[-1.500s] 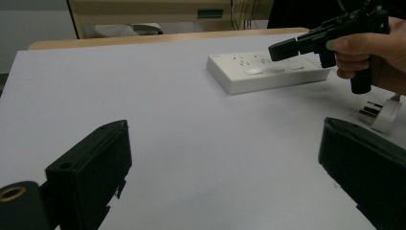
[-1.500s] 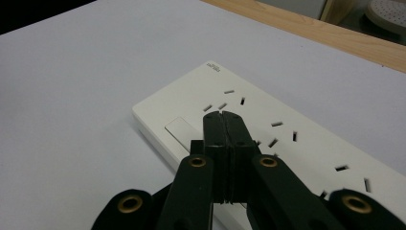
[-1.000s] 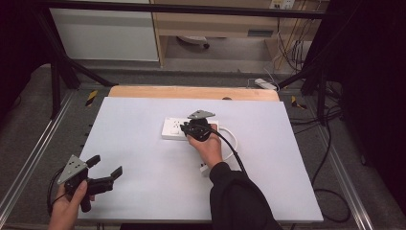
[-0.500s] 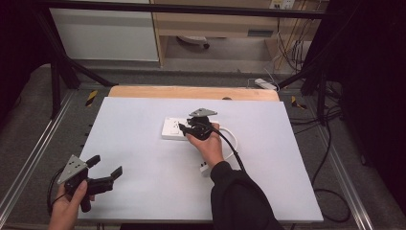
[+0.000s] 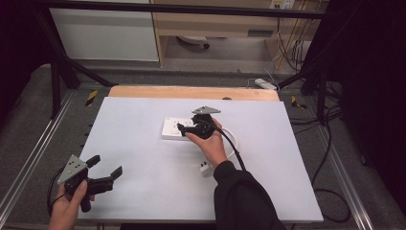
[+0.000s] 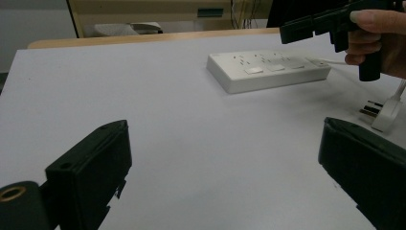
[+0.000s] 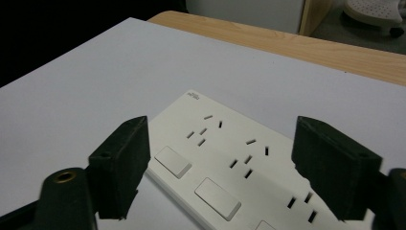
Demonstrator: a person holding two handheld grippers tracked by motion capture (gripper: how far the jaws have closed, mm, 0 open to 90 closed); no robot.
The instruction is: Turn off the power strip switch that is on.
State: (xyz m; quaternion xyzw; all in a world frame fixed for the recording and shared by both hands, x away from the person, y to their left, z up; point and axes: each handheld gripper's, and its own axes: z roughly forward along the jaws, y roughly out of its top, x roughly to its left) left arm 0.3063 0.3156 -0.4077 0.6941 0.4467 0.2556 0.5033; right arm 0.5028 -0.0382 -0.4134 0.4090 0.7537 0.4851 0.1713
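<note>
Now right gripper [image 5: 184, 128] hovers over power strip [image 5: 178, 128] mid-table, jaws spread, empty. Left gripper [image 5: 106, 168] idle, well apart from strip, jaws spread. Plug [image 5: 205, 167] lies near strip. Advice: centre jaws across strip's width, lower level, then squeeze.

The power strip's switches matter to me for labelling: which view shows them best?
The right gripper view: the power strip lies close, with switches and sockets sharp. The left gripper view shows it whole but far away; in the high view it is small.
</note>
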